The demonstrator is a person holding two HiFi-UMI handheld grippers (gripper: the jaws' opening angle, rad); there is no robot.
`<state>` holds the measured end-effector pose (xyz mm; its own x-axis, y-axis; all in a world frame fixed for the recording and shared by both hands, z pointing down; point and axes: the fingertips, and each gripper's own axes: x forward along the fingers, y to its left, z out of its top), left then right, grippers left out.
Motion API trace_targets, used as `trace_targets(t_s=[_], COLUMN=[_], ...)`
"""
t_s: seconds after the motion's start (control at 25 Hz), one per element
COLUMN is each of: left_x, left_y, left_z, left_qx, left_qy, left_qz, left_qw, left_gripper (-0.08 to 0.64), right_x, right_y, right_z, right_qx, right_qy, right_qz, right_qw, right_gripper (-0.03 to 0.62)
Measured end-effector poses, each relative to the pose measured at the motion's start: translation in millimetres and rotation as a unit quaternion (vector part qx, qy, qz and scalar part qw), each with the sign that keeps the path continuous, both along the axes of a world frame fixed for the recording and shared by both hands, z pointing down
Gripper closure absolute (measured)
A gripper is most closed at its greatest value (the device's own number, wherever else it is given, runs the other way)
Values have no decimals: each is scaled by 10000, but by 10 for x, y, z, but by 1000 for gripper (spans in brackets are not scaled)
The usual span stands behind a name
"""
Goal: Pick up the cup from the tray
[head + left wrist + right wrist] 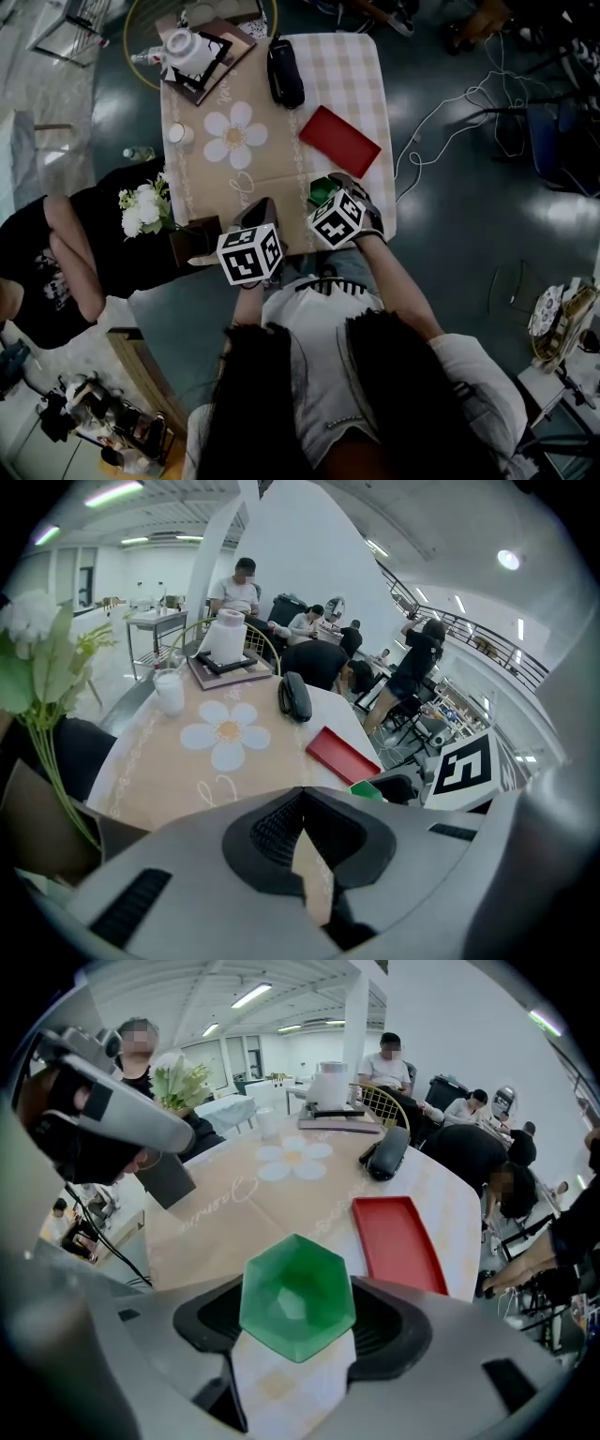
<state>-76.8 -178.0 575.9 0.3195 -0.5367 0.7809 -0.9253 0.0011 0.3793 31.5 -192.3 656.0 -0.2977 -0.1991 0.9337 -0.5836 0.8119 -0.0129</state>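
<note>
A green hexagonal cup sits between the jaws of my right gripper, whose pads press on its two sides. In the head view the cup shows just ahead of the right gripper, near the table's front edge. It is off the red tray, which lies bare on the checked cloth further back. That tray is to the right of the cup in the right gripper view. My left gripper hovers beside the right one over the tan runner, jaws together with nothing between them.
A black case lies behind the tray. A white jug on a dark tray stands at the back left, and a small white cup is on the runner. White flowers and a seated person are at the left edge.
</note>
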Motion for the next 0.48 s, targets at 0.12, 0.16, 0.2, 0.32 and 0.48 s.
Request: trace_targets(t_s=[0.12, 0.16, 0.2, 0.32, 0.48], left_x=[-33, -38, -45, -87, -166], left_y=[34, 45, 55, 86, 127], left_z=[0, -1, -4, -7, 24], left_qx=[6, 10, 17, 29, -12], left_qy=[-20, -23, -27, -59, -111], left_qz=[-46, -48, -46, -53, -91], left_qw=[10000, 10000, 10000, 10000, 9999], left_gripper=[551, 552, 552, 552, 552], right_x=[-4, -3, -1, 5, -35], right_y=[23, 25, 24, -1, -31], right_z=[32, 38, 39, -14, -201], right_qx=[24, -1, -40, -186, -221], right_qy=[47, 27, -20, -311, -699], right_qz=[-70, -46, -4, 229, 292], right_qw=[10000, 10000, 10000, 9991, 9969], right_gripper=[275, 275, 275, 274, 251])
